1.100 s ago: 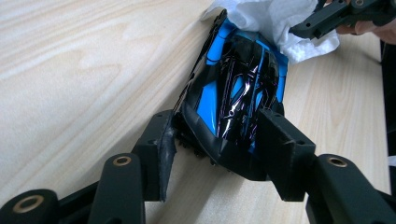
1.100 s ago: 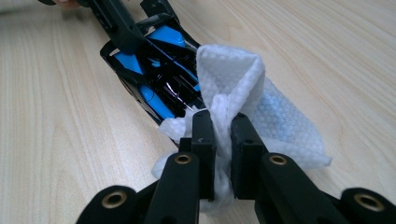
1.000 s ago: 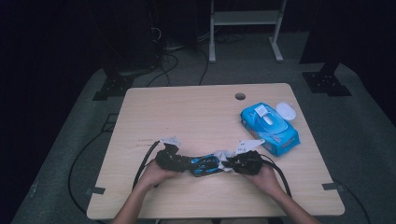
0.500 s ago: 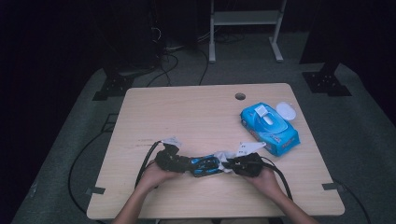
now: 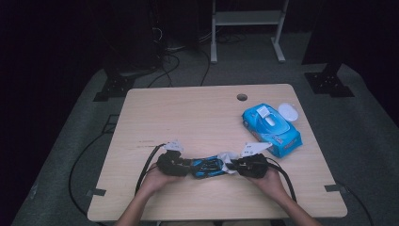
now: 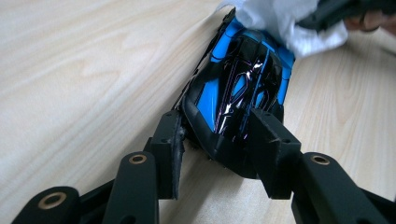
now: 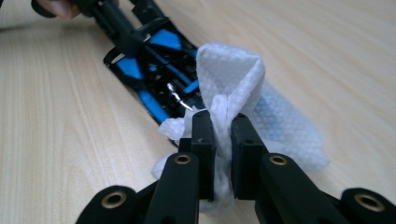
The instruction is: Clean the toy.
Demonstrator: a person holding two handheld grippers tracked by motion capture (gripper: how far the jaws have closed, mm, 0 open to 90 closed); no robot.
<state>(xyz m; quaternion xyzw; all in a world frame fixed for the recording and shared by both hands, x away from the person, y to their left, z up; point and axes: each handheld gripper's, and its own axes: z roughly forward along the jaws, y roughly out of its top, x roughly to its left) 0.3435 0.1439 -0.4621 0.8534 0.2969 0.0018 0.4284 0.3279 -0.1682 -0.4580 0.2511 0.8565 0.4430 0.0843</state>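
Left gripper clamped on blue-black toy car; right gripper pinching white wipe against car's far end; wipes pack nearby.

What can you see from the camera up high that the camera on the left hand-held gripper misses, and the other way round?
The high view takes in the whole wooden table, a blue pack of wet wipes with its lid flipped open, and the person's forearms. The left gripper view gives the close detail: the left hand-held gripper has its jaws clamped on one end of the blue and black toy car, whose glossy shell reflects light. Both show the car on the table and the white wipe held at its far end by the right hand-held gripper.
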